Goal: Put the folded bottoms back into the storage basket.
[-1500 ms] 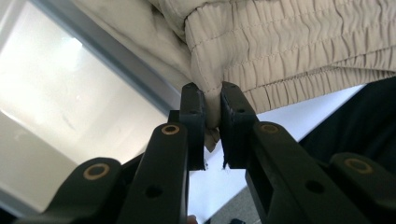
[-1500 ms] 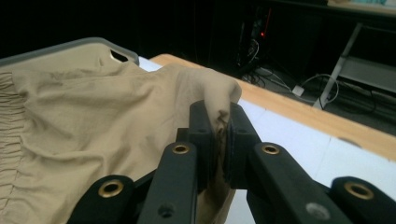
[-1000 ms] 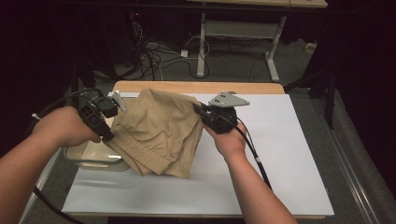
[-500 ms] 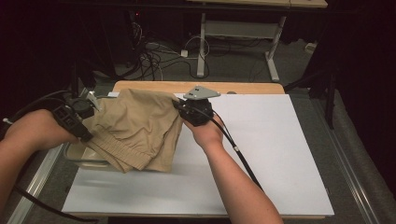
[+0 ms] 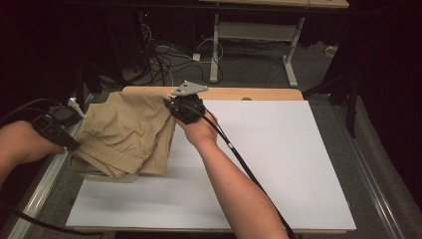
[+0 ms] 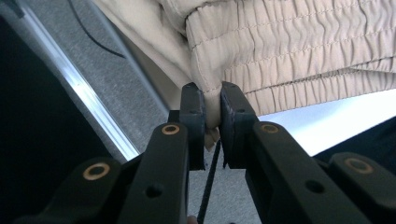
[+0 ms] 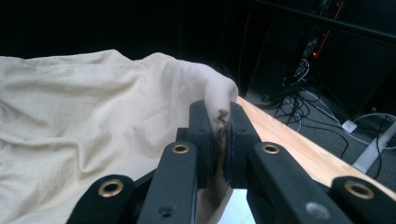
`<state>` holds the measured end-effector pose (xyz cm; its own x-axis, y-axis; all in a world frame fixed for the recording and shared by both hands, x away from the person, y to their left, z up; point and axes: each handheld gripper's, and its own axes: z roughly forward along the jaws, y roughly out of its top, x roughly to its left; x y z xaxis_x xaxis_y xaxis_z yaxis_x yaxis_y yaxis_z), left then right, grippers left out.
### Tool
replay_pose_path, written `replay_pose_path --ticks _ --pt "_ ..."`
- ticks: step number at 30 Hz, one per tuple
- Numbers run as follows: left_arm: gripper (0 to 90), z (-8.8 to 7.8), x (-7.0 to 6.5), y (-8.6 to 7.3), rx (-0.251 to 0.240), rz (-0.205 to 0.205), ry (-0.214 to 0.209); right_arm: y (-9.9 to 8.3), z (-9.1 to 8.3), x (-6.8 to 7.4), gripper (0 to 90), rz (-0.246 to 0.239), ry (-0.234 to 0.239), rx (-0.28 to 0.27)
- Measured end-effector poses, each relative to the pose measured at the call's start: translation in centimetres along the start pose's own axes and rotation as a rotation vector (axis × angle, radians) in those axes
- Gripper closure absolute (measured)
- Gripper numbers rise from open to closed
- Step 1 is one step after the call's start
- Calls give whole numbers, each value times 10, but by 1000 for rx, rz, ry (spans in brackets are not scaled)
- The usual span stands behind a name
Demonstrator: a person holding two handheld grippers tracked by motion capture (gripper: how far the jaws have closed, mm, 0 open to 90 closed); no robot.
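Pinching one pair of tan shorts point(image 5: 127, 132), two grippers: left gripper point(image 6: 212, 105) and right gripper point(image 7: 218, 123); fingers clamped on cloth.

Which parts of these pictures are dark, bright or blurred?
High view: the white table is evenly lit, the room behind nearly black, the tan shorts a little soft. Left gripper view: the table strip glares white, the near gripper arms look blurred. Right gripper view: dim background, shorts brightly lit.

Table brightly lit, surroundings dark, slight blur.
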<state>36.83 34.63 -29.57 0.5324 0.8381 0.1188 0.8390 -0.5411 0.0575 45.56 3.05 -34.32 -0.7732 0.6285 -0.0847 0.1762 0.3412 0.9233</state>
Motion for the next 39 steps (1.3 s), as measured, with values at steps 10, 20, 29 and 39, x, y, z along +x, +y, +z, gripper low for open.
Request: replay_pose_path --ticks 10,20,29,39 --pt "797 12 22 -17 -12 -71 13 14 38 1 852 -4 24 5" --pt "797 34 29 -23 15 -86 -6 -1 82 0 852 0 32 82" --pt "798 30 18 -33 39 -67 -31 -17 99 1 852 11 36 142" --pt "643 35 16 -35 26 -100 -14 -20 100 3 631 21 61 174"
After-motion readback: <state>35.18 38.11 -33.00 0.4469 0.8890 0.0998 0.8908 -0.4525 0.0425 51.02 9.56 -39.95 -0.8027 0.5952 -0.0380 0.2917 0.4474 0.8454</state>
